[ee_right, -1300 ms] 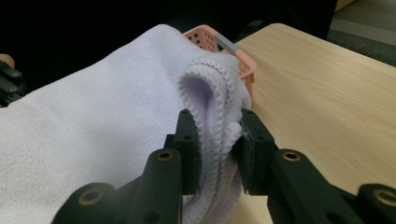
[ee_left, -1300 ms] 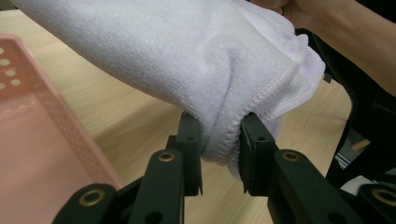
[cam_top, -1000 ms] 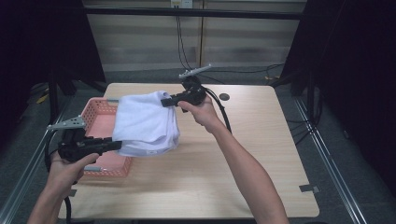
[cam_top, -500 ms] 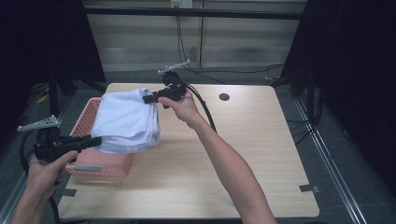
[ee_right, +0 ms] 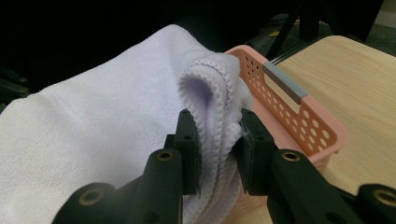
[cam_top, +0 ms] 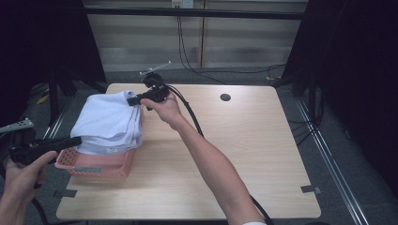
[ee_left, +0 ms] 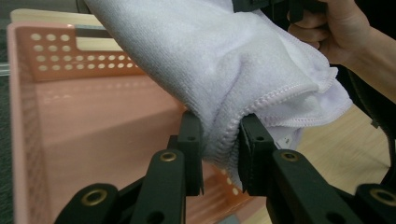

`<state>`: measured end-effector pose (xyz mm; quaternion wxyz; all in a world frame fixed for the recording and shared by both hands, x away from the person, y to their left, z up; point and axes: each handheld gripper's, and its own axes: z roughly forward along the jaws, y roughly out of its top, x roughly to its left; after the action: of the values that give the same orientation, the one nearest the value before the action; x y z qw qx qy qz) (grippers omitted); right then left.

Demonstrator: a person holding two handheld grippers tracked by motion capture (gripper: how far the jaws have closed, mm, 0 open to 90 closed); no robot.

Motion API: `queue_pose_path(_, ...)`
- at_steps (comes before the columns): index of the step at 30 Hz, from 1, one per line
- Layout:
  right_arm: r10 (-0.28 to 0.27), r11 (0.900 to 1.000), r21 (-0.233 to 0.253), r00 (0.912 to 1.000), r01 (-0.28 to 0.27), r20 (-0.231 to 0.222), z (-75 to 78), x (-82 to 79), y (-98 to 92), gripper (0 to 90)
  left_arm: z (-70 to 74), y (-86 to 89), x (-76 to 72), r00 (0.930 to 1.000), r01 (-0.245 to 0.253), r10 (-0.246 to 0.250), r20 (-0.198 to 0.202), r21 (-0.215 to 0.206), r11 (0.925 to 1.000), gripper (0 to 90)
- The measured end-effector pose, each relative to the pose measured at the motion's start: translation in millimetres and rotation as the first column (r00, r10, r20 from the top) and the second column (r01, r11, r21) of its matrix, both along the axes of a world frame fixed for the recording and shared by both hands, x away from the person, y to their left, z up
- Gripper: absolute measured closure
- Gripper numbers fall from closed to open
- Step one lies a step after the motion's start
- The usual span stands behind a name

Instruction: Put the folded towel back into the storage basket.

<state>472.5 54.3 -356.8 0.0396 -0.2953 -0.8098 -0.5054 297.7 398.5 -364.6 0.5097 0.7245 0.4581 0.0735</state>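
Both sets of jaws are clamped on the white towel (cam_top: 110, 123): left gripper (cam_top: 75, 141) at its near edge, right gripper (cam_top: 133, 100) at its far corner, over the pink basket (cam_top: 96, 166) at the table's (cam_top: 244, 154) left.

A white towel (cam_top: 110, 123) hangs over a pink, hole-dotted basket (cam_top: 96, 163) on a pale wood-grain table (cam_top: 244, 154).

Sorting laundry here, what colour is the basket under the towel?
Pink basket, clearest in the left gripper view.
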Motion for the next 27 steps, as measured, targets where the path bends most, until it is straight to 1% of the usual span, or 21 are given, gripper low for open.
queue_pose_path(2,-0.004,1.0,-0.003,1.0,0.004,-0.003,-1.8,0.0,8.5,72.5,-0.6,6.8,0.0,0.9998,-0.017,0.017,-0.007,-0.008,0.9998,74.0)
queue_pose_path(3,-0.01,1.0,-0.004,0.9999,0.01,-0.002,-3.1,-0.1,12.3,72.5,-0.9,9.8,0.0,0.9998,-0.021,0.021,-0.007,0.001,0.9998,74.0)
queue_pose_path(5,-0.017,1.0,-0.003,0.9998,0.017,-0.007,-5.7,-0.2,19.5,72.6,-2.6,15.6,-0.5,0.9992,-0.038,0.038,-0.016,-0.003,0.9993,74.0)
queue_pose_path(6,-0.024,1.0,-0.003,0.9997,0.024,-0.005,-6.6,-0.6,22.1,72.6,-4.5,19.5,-0.3,0.9988,-0.044,0.044,-0.021,0.007,0.999,74.1)
queue_pose_path(11,-0.031,0.999,-0.01,0.9992,0.031,-0.024,-18.7,-1.7,37.8,72.6,-12.9,33.4,1.3,0.9953,-0.083,0.083,-0.05,-0.006,0.9965,74.2)
queue_pose_path(12,-0.032,0.999,-0.007,0.9991,0.032,-0.027,-20.7,-1.7,39.5,72.6,-15.1,36.4,2.4,0.994,-0.093,0.092,-0.058,-0.004,0.9957,74.2)
queue_pose_path(13,-0.036,0.999,-0.011,0.999,0.036,-0.027,-23.5,-1.9,42.2,72.6,-16.9,37.4,3.3,0.9932,-0.098,0.098,-0.064,0.0,0.9952,74.2)
queue_pose_path(14,-0.041,0.999,-0.01,0.9987,0.04,-0.03,-25.7,-2.2,44.2,72.6,-18.7,38.1,4.1,0.9923,-0.102,0.103,-0.07,0.014,0.9947,74.2)
queue_pose_path(15,-0.042,0.999,-0.011,0.9985,0.041,-0.034,-28.0,-2.1,45.8,72.6,-20.6,38.3,4.6,0.9914,-0.106,0.107,-0.076,0.01,0.9943,74.2)
queue_pose_path(16,-0.046,0.999,-0.018,0.9984,0.045,-0.032,-29.9,-2.3,47.1,72.6,-22.4,39.0,5.1,0.9907,-0.109,0.11,-0.08,0.014,0.9939,74.2)
queue_pose_path(18,-0.049,0.999,-0.014,0.9981,0.048,-0.037,-34.6,-0.8,48.7,72.6,-26.5,39.1,6.1,0.9886,-0.119,0.12,-0.09,0.026,0.9926,74.2)
queue_pose_path(19,-0.053,0.999,-0.017,0.9979,0.052,-0.039,-36.9,-0.4,49.6,72.6,-28.6,39.4,6.5,0.9887,-0.113,0.116,-0.095,0.04,0.9928,74.1)
queue_pose_path(20,-0.055,0.998,-0.019,0.9976,0.054,-0.043,-39.4,-0.1,50.9,72.6,-31.6,38.2,7.0,0.9869,-0.119,0.123,-0.104,0.041,0.992,74.1)
queue_pose_path(21,-0.059,0.998,-0.031,0.9974,0.058,-0.042,-42.6,0.1,52.6,72.6,-33.2,38.0,7.3,0.9867,-0.116,0.12,-0.109,0.047,0.9922,74.0)
queue_pose_path(23,-0.06,0.998,-0.036,0.9969,0.059,-0.05,-46.4,0.8,53.2,72.6,-36.9,37.1,8.0,0.986,-0.113,0.119,-0.117,0.06,0.9918,73.9)
queue_pose_path(25,-0.069,0.997,-0.036,0.9961,0.067,-0.054,-50.7,1.8,53.6,72.5,-39.1,35.6,8.1,0.9859,-0.111,0.118,-0.119,0.065,0.9917,73.8)
queue_pose_path(26,-0.071,0.997,-0.031,0.9962,0.07,-0.051,-52.5,2.5,53.7,72.5,-39.5,34.3,8.4,0.9854,-0.112,0.122,-0.119,0.081,0.9904,73.7)
queue_pose_path(27,-0.073,0.997,-0.035,0.9959,0.071,-0.054,-54.2,2.9,54.0,72.4,-39.9,33.4,8.7,0.9855,-0.111,0.121,-0.12,0.085,0.9902,73.6)
